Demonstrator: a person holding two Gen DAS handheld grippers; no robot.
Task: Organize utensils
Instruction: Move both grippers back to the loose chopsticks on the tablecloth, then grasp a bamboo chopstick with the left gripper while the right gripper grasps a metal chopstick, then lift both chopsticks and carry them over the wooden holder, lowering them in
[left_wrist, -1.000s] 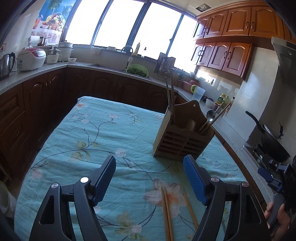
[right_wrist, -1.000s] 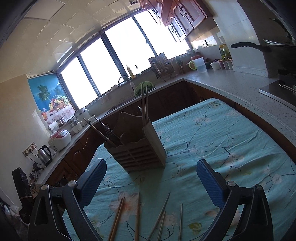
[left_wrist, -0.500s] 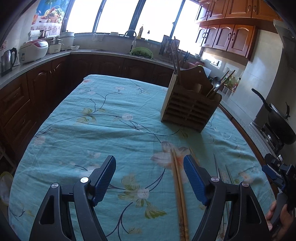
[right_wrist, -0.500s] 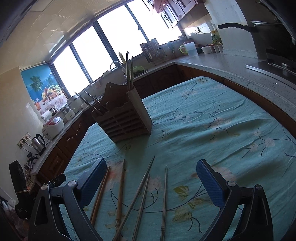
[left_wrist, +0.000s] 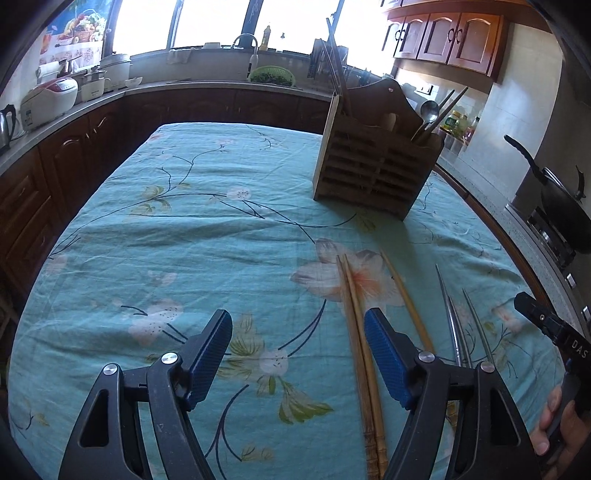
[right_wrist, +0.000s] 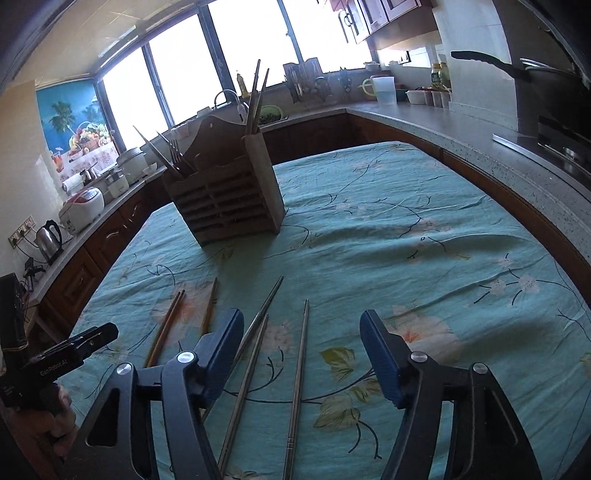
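Note:
A wooden utensil holder (left_wrist: 373, 173) (right_wrist: 229, 199) stands on the teal flowered tablecloth (left_wrist: 184, 236) with chopsticks and a ladle in it. Loose on the cloth lie a pair of wooden chopsticks (left_wrist: 354, 314) (right_wrist: 166, 325), a single wooden one (left_wrist: 406, 295) and three metal chopsticks (left_wrist: 458, 325) (right_wrist: 301, 354). My left gripper (left_wrist: 297, 315) hovers above the cloth, jaws closing slightly, pads touching nothing; the wooden pair runs just inside its right finger. My right gripper (right_wrist: 301, 314) hangs over the metal chopsticks, which lie below between its closing jaws, not pressed.
Dark wood counters wrap the table on three sides. A wok (left_wrist: 561, 206) sits on the stove at the right, a rice cooker (left_wrist: 48, 99) and a kettle (right_wrist: 50, 236) on the left counter. A hand (left_wrist: 554, 424) holds the other gripper's handle.
Both grippers have sunk and tipped down toward the cloth, so more of the loose chopsticks shows. The right gripper's jaws have narrowed markedly over the metal chopsticks.

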